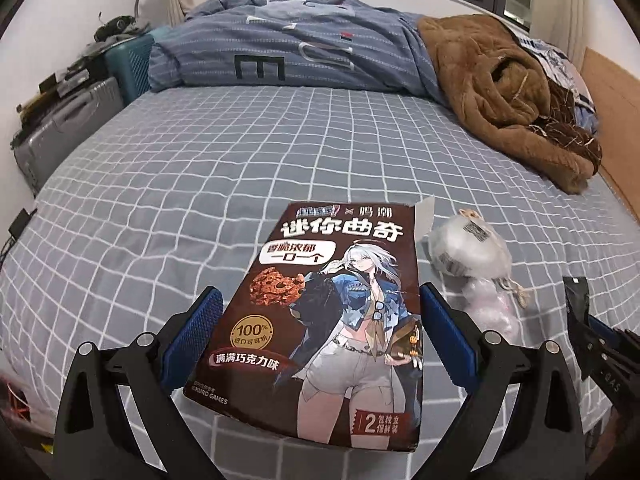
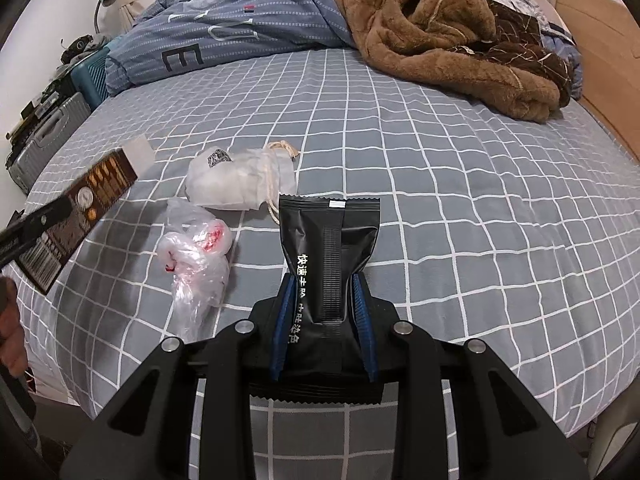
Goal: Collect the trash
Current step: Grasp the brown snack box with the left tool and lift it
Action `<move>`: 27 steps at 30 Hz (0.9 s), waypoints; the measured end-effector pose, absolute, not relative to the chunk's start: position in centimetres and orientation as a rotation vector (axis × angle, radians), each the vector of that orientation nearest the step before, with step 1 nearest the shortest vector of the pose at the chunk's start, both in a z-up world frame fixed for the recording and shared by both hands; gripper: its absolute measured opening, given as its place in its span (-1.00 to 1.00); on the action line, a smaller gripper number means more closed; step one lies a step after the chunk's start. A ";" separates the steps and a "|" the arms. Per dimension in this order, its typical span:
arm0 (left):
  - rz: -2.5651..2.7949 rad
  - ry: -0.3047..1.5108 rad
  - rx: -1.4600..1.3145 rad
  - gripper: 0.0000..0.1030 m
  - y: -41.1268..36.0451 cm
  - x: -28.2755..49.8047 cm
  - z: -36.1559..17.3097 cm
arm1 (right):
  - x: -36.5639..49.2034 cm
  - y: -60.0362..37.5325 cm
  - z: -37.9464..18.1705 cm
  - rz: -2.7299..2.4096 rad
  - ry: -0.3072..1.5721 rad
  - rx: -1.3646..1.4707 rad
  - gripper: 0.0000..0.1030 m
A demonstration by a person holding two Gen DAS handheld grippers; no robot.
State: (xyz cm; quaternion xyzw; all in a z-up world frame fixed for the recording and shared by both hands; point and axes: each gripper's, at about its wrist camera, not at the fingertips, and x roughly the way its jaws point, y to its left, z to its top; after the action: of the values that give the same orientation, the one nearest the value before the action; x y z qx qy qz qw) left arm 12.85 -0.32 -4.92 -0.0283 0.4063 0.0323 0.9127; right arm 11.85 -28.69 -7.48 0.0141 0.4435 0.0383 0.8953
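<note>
Left gripper [image 1: 320, 322]: it spans the cookie box [image 1: 332, 320] across its width, a blue pad at each long edge; the box looks lifted off the bed [image 1: 200, 168], so I judge it gripped.
Right gripper [image 2: 325, 316]: closed tight on the black sachet [image 2: 330, 248], which is pinched at its waist and stands up above the pads.
Trash on the bed: a white drawstring pouch [image 2: 236, 182] and a crumpled clear plastic bag [image 2: 196, 256] lie just beside each other, near the front edge, between the two grippers.
Not trash: the brown blanket [image 2: 440, 36] and blue duvet [image 2: 240, 28] sit well apart, at the far end.
Bin: none in view, so where the held items go cannot be told.
Risk, box: the hold is on the edges of thin cardboard with an opened end flap; squeezing harder could buckle it, and tilting could let it slide out.
Risk, sachet: the slick foil is held by a narrow pinch and could slip if swung.
Risk, remaining pieces: both grippers are full, so reaching for the bag or pouch now would drop something; the limp bag may also snag the pouch's cord.
</note>
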 end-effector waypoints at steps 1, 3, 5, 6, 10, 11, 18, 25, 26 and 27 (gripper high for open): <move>0.069 0.834 -0.061 0.84 -0.4 12.6 -4.8 | 11.6 -28.7 -7.3 0.082 0.913 0.028 -0.45; 0.061 0.840 -0.063 0.31 -0.7 12.0 -4.8 | 11.1 -28.6 -7.0 0.084 0.906 0.023 -0.45; 0.062 0.837 -0.070 0.31 -1.0 11.6 -4.7 | 10.5 -28.5 -6.6 0.089 0.895 0.020 -0.45; 0.059 0.834 -0.063 0.31 -1.2 11.4 -4.7 | 10.2 -28.4 -6.4 0.091 0.891 0.018 -0.45; 0.053 0.870 -0.037 0.31 -1.7 11.0 -5.9 | 9.6 -28.2 -6.4 0.097 0.889 0.006 -0.45; 0.044 0.878 -0.042 0.31 -1.6 11.0 -6.0 | 9.5 -28.2 -6.5 0.098 0.894 0.006 -0.45; 0.047 0.897 -0.020 0.84 -1.4 11.3 -6.2 | 9.7 -28.0 -6.9 0.107 0.906 0.009 -0.45; 0.002 0.948 0.049 0.89 -2.3 11.8 -7.2 | 10.1 -27.6 -7.3 0.121 0.920 0.003 -0.45; -0.002 0.964 0.056 0.89 -2.2 11.9 -7.4 | 10.1 -27.6 -7.4 0.123 0.920 0.002 -0.45; -0.010 0.971 0.056 0.89 -2.0 11.9 -7.5 | 10.2 -27.5 -7.4 0.125 0.921 0.002 -0.45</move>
State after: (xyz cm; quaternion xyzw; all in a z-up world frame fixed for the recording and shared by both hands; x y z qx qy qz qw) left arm 11.93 -2.01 -7.46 0.0269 0.4667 -0.0046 0.8840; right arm 10.19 -27.55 -7.36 0.0010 0.4441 0.0601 0.8939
